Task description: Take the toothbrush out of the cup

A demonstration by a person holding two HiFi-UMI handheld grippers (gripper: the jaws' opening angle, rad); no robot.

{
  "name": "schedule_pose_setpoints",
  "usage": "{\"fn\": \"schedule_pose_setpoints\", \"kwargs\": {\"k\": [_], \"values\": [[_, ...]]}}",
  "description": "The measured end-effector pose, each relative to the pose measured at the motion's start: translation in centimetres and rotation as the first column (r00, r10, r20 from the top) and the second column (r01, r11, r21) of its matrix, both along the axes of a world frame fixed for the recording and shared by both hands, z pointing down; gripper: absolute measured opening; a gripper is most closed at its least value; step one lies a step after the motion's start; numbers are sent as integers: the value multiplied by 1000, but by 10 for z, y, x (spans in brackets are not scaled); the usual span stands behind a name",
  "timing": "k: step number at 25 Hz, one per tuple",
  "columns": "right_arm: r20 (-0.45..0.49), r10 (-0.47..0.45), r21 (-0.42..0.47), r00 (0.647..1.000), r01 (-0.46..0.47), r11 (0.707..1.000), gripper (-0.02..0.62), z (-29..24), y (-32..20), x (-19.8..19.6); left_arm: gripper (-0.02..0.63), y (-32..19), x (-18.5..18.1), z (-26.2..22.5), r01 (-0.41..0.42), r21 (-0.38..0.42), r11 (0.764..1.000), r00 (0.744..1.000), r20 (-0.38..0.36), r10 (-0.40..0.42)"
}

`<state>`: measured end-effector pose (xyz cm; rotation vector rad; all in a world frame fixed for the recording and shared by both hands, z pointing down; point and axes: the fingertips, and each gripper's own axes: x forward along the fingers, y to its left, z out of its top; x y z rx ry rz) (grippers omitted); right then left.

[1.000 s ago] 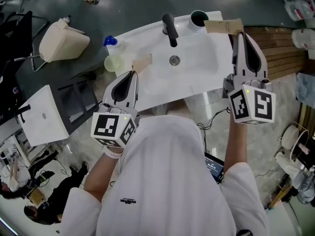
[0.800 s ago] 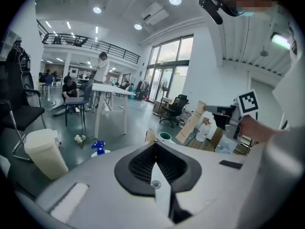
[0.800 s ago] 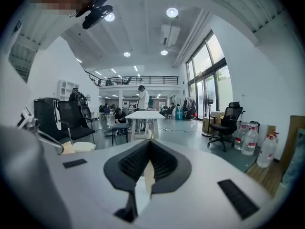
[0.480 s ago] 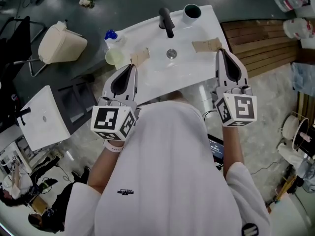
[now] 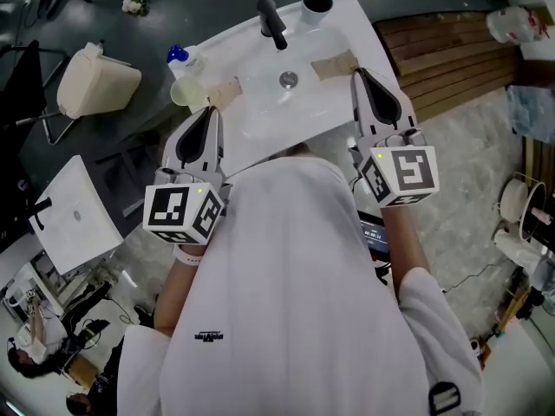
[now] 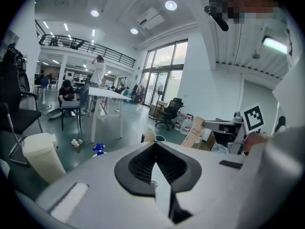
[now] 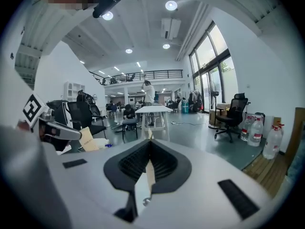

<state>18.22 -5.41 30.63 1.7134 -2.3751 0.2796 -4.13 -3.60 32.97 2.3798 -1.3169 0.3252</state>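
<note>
The person's white-shirted torso (image 5: pixel 295 302) fills the 6 o'clock half of the head view. The white sink (image 5: pixel 260 115) sits at 12 o'clock, higher and further off than a second ago. Over that second both tools have drawn back from over the basin toward the body. The right one had been out by the basin's 3 o'clock rim.

The left gripper (image 5: pixel 208 118) is at 9 o'clock of the torso and the right gripper (image 5: pixel 364 83) at 2 o'clock. Each has its tip just at the sink's near edge. In each gripper view the two jaws are pressed together to a point with nothing between them, and each looks level across the room, not down into the basin.

A white cup (image 5: pixel 316 3) stands at 1 o'clock of the drain (image 5: pixel 288 80). A pale green cup (image 5: pixel 185 92) stands at 9 o'clock of it, off the rim, with a blue-topped item (image 5: pixel 178 55) beside it. The black faucet (image 5: pixel 272 22) is at 12 o'clock. Two tape strips (image 5: pixel 227 90) lie near the gripper tips.

No toothbrush can be made out in either cup, so I cannot tell where it is. With both tongs closed, empty and retreating, the take-out looks not under way; reaching either cup would need a fresh approach with jaws parted
</note>
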Motion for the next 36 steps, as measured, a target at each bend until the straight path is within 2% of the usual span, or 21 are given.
{"fn": "schedule_pose_setpoints", "kwargs": {"k": [6, 12, 36], "values": [[-16, -21, 7, 1000, 22, 1000, 6, -4, 0, -3, 6, 6, 5, 0, -8, -11, 1000, 1000, -12, 8], [-17, -14, -22, 1000, 13, 1000, 6, 6, 3, -6, 6, 5, 8, 7, -35, -40, 999, 999, -16, 35], [-11, -22, -22, 1000, 21, 1000, 6, 4, 9, -4, 6, 11, 11, 1, -29, -34, 999, 1000, -12, 28]]}}
